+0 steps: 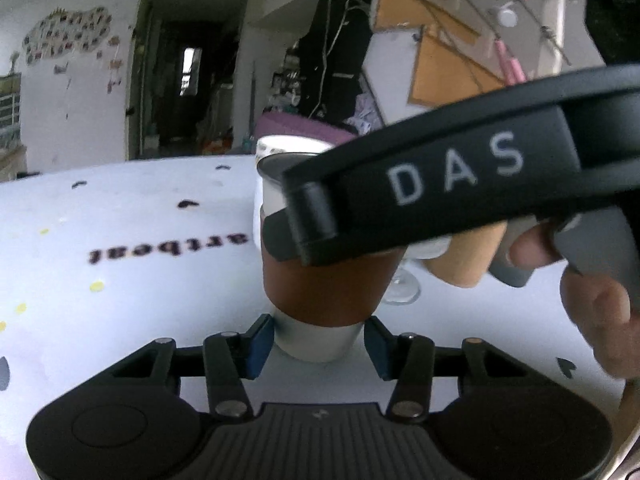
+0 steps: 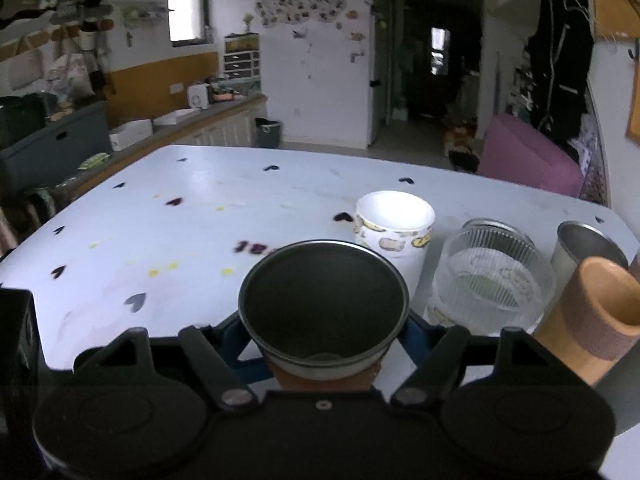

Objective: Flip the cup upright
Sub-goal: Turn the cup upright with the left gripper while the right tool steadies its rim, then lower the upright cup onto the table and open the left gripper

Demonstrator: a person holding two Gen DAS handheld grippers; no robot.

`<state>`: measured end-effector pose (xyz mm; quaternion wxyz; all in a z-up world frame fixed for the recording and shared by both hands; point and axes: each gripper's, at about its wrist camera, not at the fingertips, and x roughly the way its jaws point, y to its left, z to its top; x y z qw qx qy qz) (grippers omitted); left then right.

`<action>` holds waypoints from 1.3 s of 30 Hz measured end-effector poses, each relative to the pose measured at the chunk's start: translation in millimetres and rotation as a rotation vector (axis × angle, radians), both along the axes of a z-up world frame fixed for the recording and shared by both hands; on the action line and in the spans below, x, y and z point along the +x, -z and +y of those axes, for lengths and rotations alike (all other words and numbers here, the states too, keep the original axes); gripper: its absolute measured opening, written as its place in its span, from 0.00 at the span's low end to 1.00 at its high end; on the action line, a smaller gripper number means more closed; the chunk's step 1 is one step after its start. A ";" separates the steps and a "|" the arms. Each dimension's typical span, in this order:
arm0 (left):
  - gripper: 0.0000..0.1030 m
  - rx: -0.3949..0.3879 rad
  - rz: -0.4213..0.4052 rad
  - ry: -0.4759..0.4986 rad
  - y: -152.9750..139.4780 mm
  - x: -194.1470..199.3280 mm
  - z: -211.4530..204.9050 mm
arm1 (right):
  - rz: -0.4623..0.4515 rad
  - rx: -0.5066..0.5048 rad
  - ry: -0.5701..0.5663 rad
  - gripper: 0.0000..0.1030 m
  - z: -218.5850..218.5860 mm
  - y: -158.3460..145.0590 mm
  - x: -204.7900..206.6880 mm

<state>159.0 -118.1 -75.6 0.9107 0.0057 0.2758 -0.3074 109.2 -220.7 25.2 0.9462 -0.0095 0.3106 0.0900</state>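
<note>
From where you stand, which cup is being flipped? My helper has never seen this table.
On the white heart-dotted table, find the cluster of cups at its right. Nearest stands a white cup with a brown sleeve, mouth up, gripped by the right gripper; no neighbour wears a brown sleeve.

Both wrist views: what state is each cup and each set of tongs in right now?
Brown-sleeved cup: upright, mouth up, on the table.
Right tongs: shut on brown-sleeved cup.
Left tongs: open, flanking the cup's base.
Cartoon-print paper cup: upright, empty.
Ribbed glass cup: upright.
Steel cup: upright.
</note>
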 end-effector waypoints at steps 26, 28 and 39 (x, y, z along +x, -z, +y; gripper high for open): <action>0.89 0.026 0.000 -0.159 -43.9 -41.4 26.9 | -0.131 0.043 0.021 0.83 -13.5 -20.8 -59.2; 0.91 0.032 -0.010 -0.173 -50.9 -49.5 32.4 | -0.144 0.046 0.034 0.83 -20.2 -23.1 -71.6; 0.99 0.034 -0.062 -0.239 -74.9 -99.5 42.6 | -0.162 0.043 0.105 0.88 -52.0 -23.7 -120.1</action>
